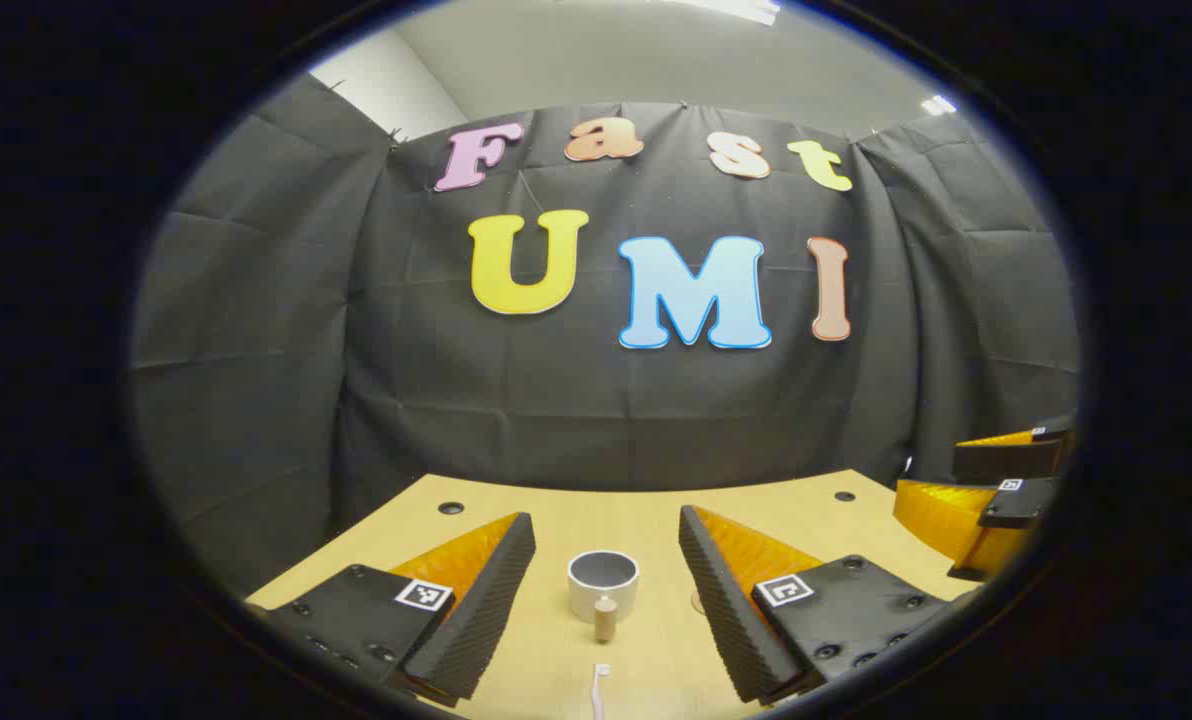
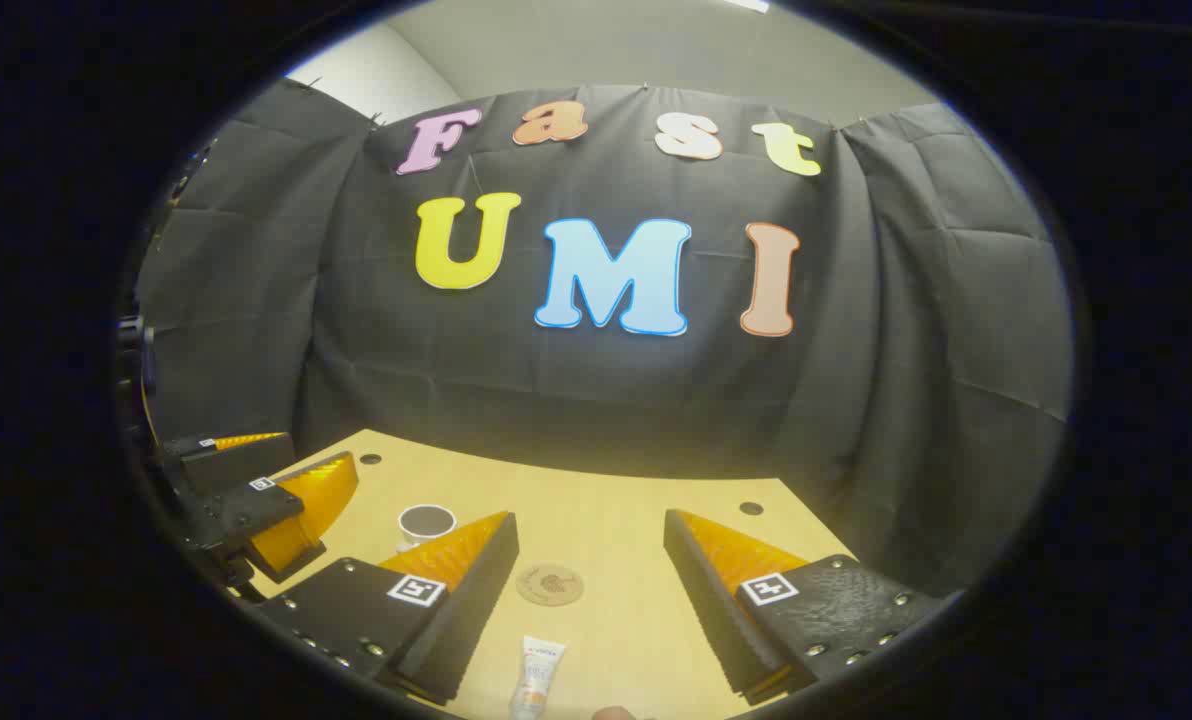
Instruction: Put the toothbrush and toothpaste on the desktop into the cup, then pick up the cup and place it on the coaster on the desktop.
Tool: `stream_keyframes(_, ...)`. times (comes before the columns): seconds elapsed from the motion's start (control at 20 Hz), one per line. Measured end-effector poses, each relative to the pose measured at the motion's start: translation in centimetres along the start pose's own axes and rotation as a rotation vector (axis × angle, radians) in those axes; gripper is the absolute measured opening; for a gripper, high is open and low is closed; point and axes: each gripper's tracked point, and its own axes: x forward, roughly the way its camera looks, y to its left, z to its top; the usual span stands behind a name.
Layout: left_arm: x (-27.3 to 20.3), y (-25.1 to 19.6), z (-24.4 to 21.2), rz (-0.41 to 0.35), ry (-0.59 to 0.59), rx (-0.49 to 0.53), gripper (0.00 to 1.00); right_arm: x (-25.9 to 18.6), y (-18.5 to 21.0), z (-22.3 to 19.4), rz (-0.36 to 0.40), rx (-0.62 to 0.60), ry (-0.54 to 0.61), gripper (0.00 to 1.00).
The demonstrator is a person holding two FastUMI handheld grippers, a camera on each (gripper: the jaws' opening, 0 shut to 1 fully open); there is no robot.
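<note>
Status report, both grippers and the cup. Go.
Left gripper open, right gripper open, both empty above the desk. Cup upright, empty; toothbrush and toothpaste on the desk. Coaster bare. Nothing blocking.

Matt wood-look desktop (image 1: 646, 520); cup (image 1: 603, 584) seemingly smooth ceramic.
</note>
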Motion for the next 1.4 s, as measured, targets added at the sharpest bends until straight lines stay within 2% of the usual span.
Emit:
stream_keyframes(0.05, 0.1, 0.0, -0.2, 0.0, 0.01, 0.005, 1.0, 0.1, 0.1, -0.2, 0.004, 0.005, 0.007, 0.92)
stream_keyframes(0.15, 0.3, -0.2, -1.0, -0.007, 0.034, 0.013, 0.89, 0.3, 0.2, -0.8, 0.009, 0.024, 0.027, 0.92)
stream_keyframes(0.3, 0.5, -0.4, -2.6, -0.019, 0.084, 0.002, 1.0, 0.6, 0.6, -2.0, 0.026, 0.055, 0.073, 0.91)
stream_keyframes(0.35, 0.5, -0.4, -3.0, -0.019, 0.1, -0.002, 0.94, 0.6, 0.5, -2.4, 0.025, 0.055, 0.084, 0.91)
stream_keyframes(0.4, 0.5, -0.3, -3.4, -0.021, 0.115, -0.005, 1.0, 0.7, 0.3, -2.7, 0.021, 0.051, 0.098, 0.91)
stream_keyframes(0.55, 0.5, -0.7, -5.0, -0.03, 0.176, -0.025, 1.0, 1.0, 0.5, -3.6, 0.02, 0.042, 0.126, 0.92)
stream_keyframes(0.6, 0.5, -0.7, -5.5, -0.031, 0.195, -0.033, 0.94, 1.0, 0.6, -3.9, 0.022, 0.042, 0.137, 0.92)
stream_keyframes(0.65, 0.5, -0.7, -5.9, -0.034, 0.208, -0.042, 1.0, 1.0, 0.6, -4.2, 0.025, 0.04, 0.145, 0.92)
stream_keyframes(0.85, 0.5, -0.7, -7.2, -0.034, 0.259, -0.056, 1.0, 1.2, 1.3, -5.8, 0.042, 0.047, 0.206, 0.92)
stream_keyframes(1.2, 0.5, -0.5, -11.8, -0.033, 0.417, -0.096, 1.0, 1.6, 2.2, -10.4, 0.058, 0.094, 0.399, 0.92)
stream_keyframes(1.25, 0.4, -0.4, -12.7, -0.031, 0.448, -0.097, 0.95, 1.7, 2.5, -11.0, 0.064, 0.096, 0.422, 0.92)
stream_keyframes(1.35, 0.3, -0.5, -14.4, -0.032, 0.506, -0.098, 0.95, 1.8, 3.0, -12.0, 0.079, 0.102, 0.468, 0.92)
stream_keyframes(1.4, 0.3, -0.4, -15.0, -0.032, 0.533, -0.101, 1.0, 1.8, 3.1, -12.4, 0.086, 0.104, 0.486, 0.94)
